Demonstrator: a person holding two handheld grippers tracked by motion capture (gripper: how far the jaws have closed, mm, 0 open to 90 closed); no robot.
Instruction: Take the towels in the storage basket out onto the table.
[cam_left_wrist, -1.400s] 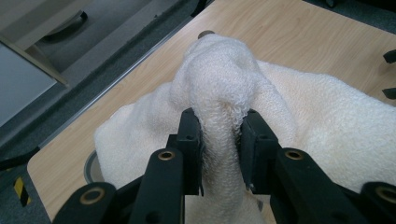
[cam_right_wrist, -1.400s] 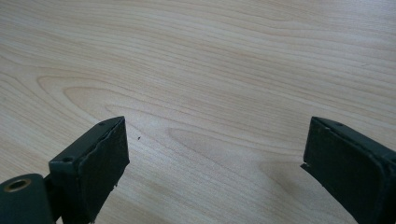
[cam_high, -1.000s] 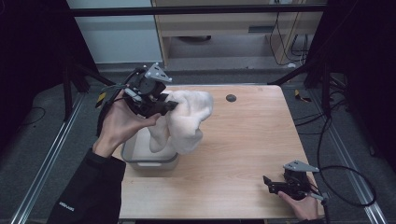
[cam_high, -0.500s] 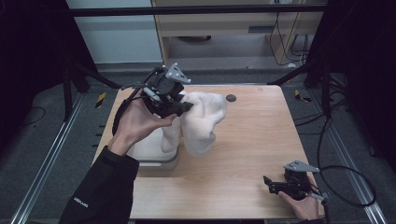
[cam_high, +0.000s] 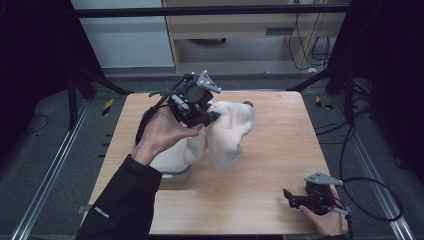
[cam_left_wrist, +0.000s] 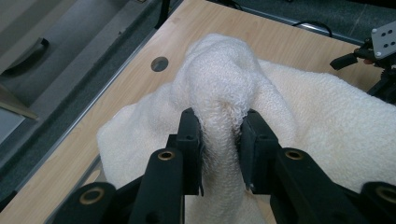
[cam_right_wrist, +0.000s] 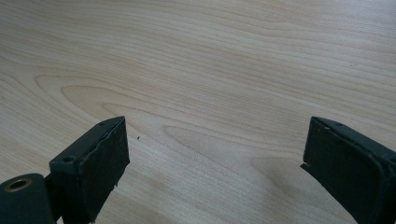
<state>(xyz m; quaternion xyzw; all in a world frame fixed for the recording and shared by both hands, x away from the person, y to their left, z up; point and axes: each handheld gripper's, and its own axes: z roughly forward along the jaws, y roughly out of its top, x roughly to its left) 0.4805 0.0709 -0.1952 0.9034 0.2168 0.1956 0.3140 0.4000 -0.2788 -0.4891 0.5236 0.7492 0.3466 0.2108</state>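
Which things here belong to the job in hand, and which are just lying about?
In use:
- cream terry-cloth towel, pinched in the left tongs and lifted
- pale plastic tub under the towel's hanging end

Lying about:
- right tongs, open, idle low over the wooden table
- table's round dark grommet

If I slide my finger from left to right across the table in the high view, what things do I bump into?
White tub → left gripper pinching the cream towel → bare wooden table → right gripper, held open at the near right corner.
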